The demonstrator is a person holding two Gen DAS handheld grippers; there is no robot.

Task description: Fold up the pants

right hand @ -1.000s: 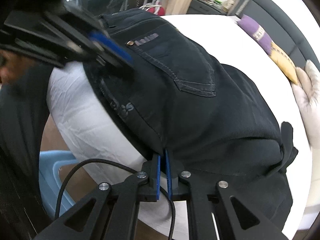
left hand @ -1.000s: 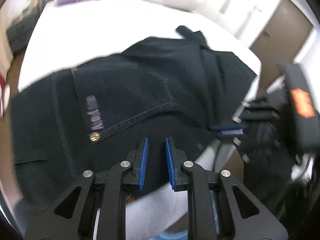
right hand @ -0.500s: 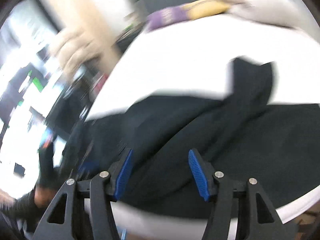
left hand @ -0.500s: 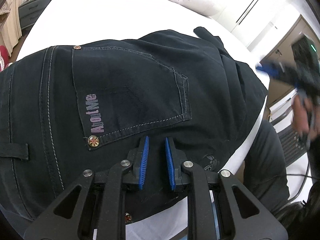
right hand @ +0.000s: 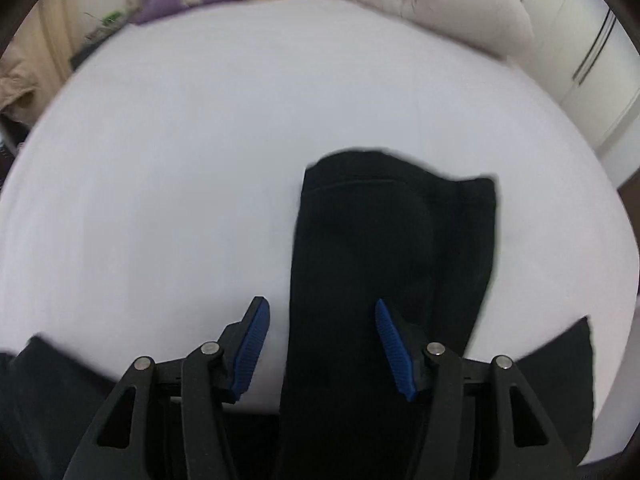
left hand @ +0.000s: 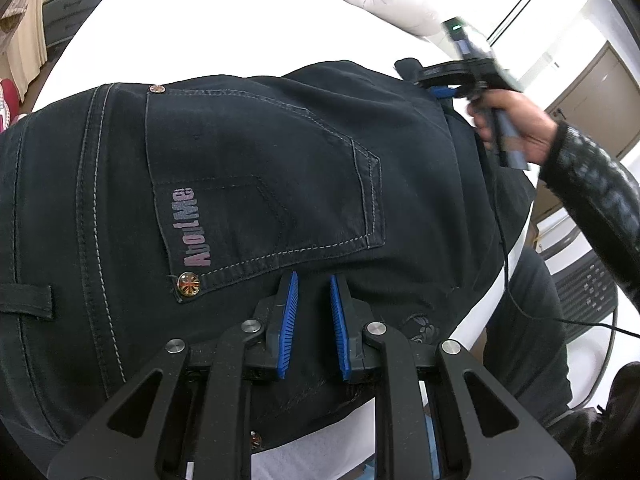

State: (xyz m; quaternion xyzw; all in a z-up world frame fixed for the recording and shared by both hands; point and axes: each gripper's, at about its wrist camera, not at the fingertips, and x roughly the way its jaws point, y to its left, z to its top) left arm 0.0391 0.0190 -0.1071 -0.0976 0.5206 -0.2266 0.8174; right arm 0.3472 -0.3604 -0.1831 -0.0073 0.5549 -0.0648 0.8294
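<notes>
Swung over the pants (right hand: 384,264), right gripper (right hand: 322,344) hovers released; left gripper (left hand: 314,320) parted.

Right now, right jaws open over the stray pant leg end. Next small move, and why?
Probably ease the right gripper down and close it on the leg end. Its jaws stand wide open with the dark cloth running between them, nothing gripped, and that cuff pokes past the folded pants onto the white bed. The left gripper hovers narrowly open near the back pocket.

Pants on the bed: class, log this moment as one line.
pants: flat on bed | left gripper: open, empty | right gripper: open over leg end
</notes>
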